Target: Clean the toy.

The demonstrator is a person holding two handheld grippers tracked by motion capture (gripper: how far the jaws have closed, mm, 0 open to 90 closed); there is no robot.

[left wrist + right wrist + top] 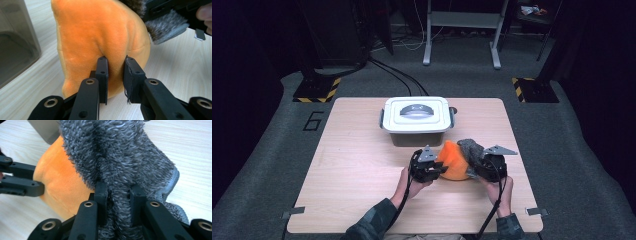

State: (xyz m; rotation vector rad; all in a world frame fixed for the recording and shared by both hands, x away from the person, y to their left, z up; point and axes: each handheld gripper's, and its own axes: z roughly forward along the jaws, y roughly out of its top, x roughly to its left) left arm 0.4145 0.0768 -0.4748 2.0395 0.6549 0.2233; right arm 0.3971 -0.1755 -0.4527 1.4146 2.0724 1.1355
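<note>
Near the counter's (362,165) front edge, the left tool (115,68) pinches a fold of the orange plush (100,32), while the right tool (117,192) pinches the grey fuzzy cloth (120,152) draped against it. Behind stands a lidded white box (416,119).

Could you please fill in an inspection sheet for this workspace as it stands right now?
Surface: light wooden table, bare apart from the items below.
Job's things: orange plush piece and grey fuzzy cloth, touching each other at the table's near right.
Clutter: closed white-lidded box at the far middle.
Grippers: left gripper shut on a fold of the orange plush piece; right gripper shut on the grey fuzzy cloth.
Cables: black cables across the floor beyond the table.
Surroundings: grey carpet, hazard-striped stand bases, white frame legs.
</note>
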